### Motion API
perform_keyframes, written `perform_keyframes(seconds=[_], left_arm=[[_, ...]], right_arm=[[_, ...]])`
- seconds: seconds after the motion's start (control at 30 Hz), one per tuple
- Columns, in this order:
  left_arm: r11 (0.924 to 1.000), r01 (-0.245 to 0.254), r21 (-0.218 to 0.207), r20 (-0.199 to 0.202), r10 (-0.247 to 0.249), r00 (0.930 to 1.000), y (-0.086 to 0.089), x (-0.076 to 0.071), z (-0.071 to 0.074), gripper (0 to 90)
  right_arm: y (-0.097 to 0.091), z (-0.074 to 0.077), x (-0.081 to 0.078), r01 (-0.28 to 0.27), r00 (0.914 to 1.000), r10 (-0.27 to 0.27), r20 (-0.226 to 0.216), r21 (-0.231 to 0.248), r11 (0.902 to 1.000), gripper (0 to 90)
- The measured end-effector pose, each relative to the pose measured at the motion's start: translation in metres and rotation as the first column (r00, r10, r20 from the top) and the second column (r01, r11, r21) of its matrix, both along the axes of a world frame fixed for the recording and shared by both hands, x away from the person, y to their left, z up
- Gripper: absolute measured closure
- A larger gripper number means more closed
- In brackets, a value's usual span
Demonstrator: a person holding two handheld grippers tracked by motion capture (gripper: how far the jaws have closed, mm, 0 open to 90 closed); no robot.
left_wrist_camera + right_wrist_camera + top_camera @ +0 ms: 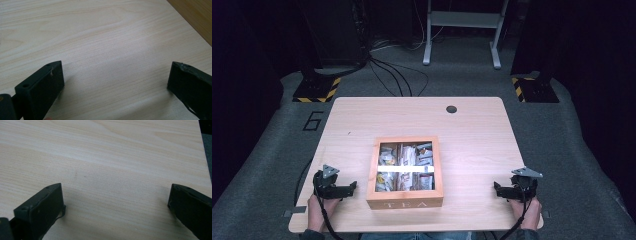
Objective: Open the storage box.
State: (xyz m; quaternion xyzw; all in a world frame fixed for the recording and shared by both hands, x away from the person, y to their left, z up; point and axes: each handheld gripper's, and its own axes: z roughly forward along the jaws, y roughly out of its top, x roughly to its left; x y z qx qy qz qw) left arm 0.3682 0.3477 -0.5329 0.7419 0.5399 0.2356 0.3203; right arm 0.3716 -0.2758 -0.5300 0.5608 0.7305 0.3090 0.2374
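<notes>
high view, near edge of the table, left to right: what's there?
left gripper → tea box → right gripper, all on the table; both grippers open, holding nothing.

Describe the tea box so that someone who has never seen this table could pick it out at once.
On the pale wooden table, look to the near middle, between the left gripper and the right gripper, both lying apart from it. There sits the tea box, square and of orange-brown wood. Its clear lid shows packets in compartments, and its near side reads TEA.
</notes>
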Motion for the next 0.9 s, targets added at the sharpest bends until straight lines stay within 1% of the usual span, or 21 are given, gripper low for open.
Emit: perform_keyframes(seconds=[0.17, 0.3, 0.33, 0.53, 0.57, 0.63, 0.7, 0.77, 0.83, 0.9], left_arm=[[1.0, 0.0, 0.0, -0.001, 0.0, 1.0, 0.0, 0.0001, 0.0001, 0.5], [0.9998, 0.018, 0.003, -0.016, -0.017, 0.9997, 0.0013, 0.0008, 0.0012, 0.4], [0.9998, 0.018, 0.002, -0.009, -0.018, 0.9998, 0.0013, 0.0009, 0.0007, 0.3], [0.9998, 0.018, 0.003, -0.011, -0.018, 0.9998, 0.0014, 0.0009, 0.0008, 0.2], [0.9998, 0.02, 0.003, -0.016, -0.02, 0.9997, 0.0017, 0.0006, 0.0012, 0.3], [0.9998, 0.018, 0.002, -0.008, -0.018, 0.9998, 0.0018, 0.0003, 0.0006, 0.3], [0.9997, 0.023, 0.009, -0.015, -0.023, 0.9996, 0.0022, 0.0004, 0.0011, 0.2], [0.9998, 0.019, 0.009, -0.022, -0.019, 0.9996, 0.0019, 0.0, 0.0016, 0.1], [0.9999, 0.005, 0.01, -0.011, -0.005, 0.9999, 0.001, -0.0005, 0.0008, 0.2], [1.0, 0.0, 0.005, -0.011, 0.0, 0.9999, 0.0005, -0.0007, 0.0007, 0.2]], right_arm=[[0.0, 0.0, 0.0, 0.0, 1.0, 0.0, 0.0, 0.001, 1.0, 0.0], [0.0, 0.0, 0.0002, -0.002, 1.0, 0.002, 0.001, -0.001, 1.0, 0.0], [0.0001, 0.0, 0.0001, -0.001, 1.0, 0.001, 0.003, -0.002, 1.0, 0.0], [0.0002, -0.0001, 0.0, 0.001, 1.0, -0.001, 0.004, 0.0, 1.0, 0.0], [0.0001, -0.0001, 0.0001, 0.002, 1.0, -0.002, 0.002, 0.001, 1.0, 0.0], [0.0004, -0.0001, 0.0, 0.005, 1.0, -0.005, 0.002, 0.001, 1.0, 0.0], [0.0004, -0.0001, -0.0003, 0.007, 1.0, -0.007, 0.002, 0.002, 1.0, 0.0], [0.0004, 0.0, -0.0005, 0.008, 1.0, -0.008, 0.0, 0.004, 1.0, 0.0], [0.0004, 0.0, -0.0007, 0.009, 1.0, -0.009, -0.002, 0.002, 1.0, 0.0], [0.0003, -0.0001, -0.0006, 0.007, 1.0, -0.007, -0.001, 0.002, 1.0, 0.0]])
